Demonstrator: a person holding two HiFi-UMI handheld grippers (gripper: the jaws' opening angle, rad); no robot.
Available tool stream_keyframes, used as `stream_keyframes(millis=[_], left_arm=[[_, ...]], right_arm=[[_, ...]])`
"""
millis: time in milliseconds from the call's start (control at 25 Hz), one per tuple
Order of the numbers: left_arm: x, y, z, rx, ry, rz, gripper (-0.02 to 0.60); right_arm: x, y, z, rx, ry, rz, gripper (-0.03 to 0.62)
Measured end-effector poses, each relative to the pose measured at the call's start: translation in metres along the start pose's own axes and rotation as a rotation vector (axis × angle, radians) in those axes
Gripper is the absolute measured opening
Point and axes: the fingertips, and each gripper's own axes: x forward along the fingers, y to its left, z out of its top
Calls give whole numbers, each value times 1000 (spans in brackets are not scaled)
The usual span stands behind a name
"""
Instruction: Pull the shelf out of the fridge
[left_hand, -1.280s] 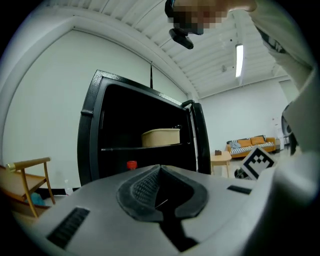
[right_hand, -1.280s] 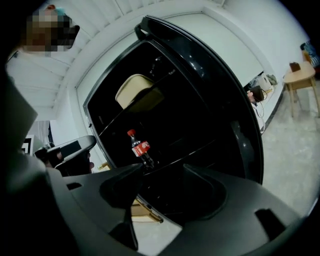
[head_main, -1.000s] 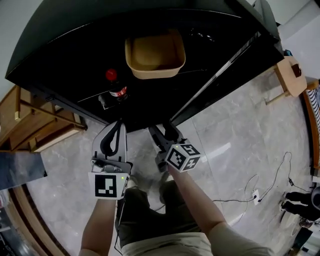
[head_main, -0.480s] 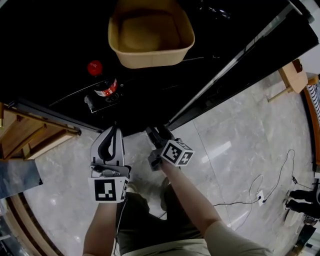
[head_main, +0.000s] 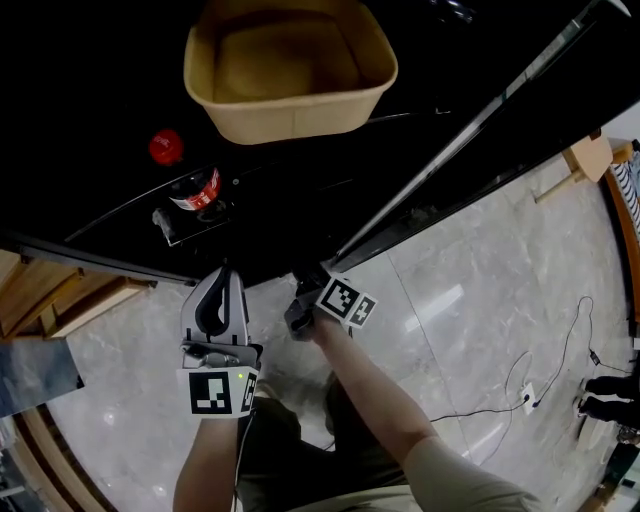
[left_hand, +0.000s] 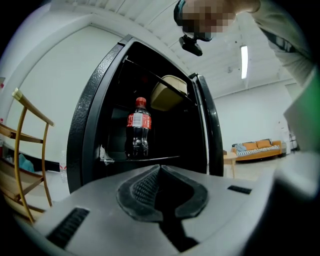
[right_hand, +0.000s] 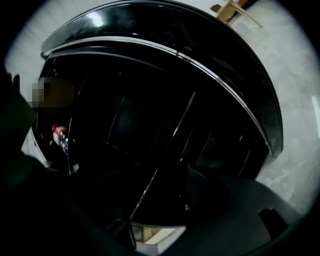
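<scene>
Ahead of the left gripper (head_main: 221, 280), held low on a straight forearm with its jaws pressed together, the shelf (left_hand: 150, 159) sits inside the fridge (left_hand: 91, 110), bearing a bottle (left_hand: 138, 127). Beside it, the right gripper (head_main: 304, 291) reaches the fridge's lower edge, jaws apart.

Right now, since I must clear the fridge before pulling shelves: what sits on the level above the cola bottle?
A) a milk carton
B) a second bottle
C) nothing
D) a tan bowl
D: the left gripper view shows a tan bowl resting one level above the upright cola bottle.
</scene>
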Motion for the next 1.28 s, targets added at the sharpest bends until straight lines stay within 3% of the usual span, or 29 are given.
stream_keyframes(millis=[120,440,560,760,960,1120,1280], left_arm=[[1,1,-9,-10,3,-3,8],[10,7,-23,-12,19,-7,8],[15,7,-24,0,16,-15,8],[18,10,-24,-4,17,-23,8],[22,18,-22,48,25,-38,8],[18,24,-16,25,23,-24,8],[15,20,-17,8,30,-18,8]], right_arm=[[10,0,0,117,-51,49,252],[36,11,5,157,-109,152,248],[44,15,8,172,-121,171,164],[61,22,14,201,-145,202,121],[68,15,14,270,-146,165,12],[60,12,9,338,-157,173,5],[46,11,4,338,-160,172,3]])
